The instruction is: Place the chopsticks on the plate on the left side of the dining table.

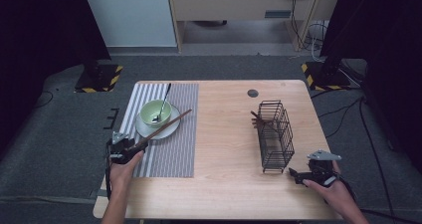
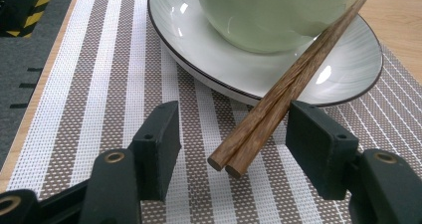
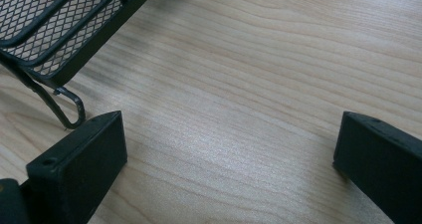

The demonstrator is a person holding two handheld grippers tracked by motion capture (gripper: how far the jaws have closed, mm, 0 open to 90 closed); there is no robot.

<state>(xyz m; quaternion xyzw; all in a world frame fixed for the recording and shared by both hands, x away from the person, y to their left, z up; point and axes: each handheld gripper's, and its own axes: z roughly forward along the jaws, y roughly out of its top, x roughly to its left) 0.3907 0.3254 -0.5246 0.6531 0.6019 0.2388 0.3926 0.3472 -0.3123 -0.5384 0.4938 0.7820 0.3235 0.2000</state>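
1. Nearest me, my left gripper (image 1: pixel 130 148) sits at the near left edge of the striped placemat (image 1: pixel 174 149). In the left gripper view its fingers (image 2: pixel 158 143) stand apart, released. The butt ends of the pair of chopsticks (image 2: pixel 278 102) lie in the gap between them, and neither pad presses on the wood.

2. My right gripper (image 1: pixel 294 174) rests low on the worktop (image 1: pixel 224 134) at the near right, just beside the near foot of the black wire basket (image 1: pixel 275 134). Its fingers (image 3: pixel 82 167) are spread wide with bare wood between them, holding nothing.

3. The relation that matters: the chopsticks lie as a pair, touching side by side. Their long axis runs from the left fingers diagonally up and away to the right, across the rim of the white plate (image 1: pixel 171 128) and past the green bowl (image 1: pixel 155 112). The butts rest on the placemat and the shafts lean on the plate's rim. The left hand is by far the nearer; the right is well apart, across the worktop.

4. My judgement: any regrasp belongs to the left, closing squarely across both sticks near the butts. A skewed pinch could roll one stick off the other.

5. Farther off, a spoon (image 1: pixel 163 103) stands in the bowl with its handle pointing away. The basket holds a few wooden pieces at its far end, too small to identify.
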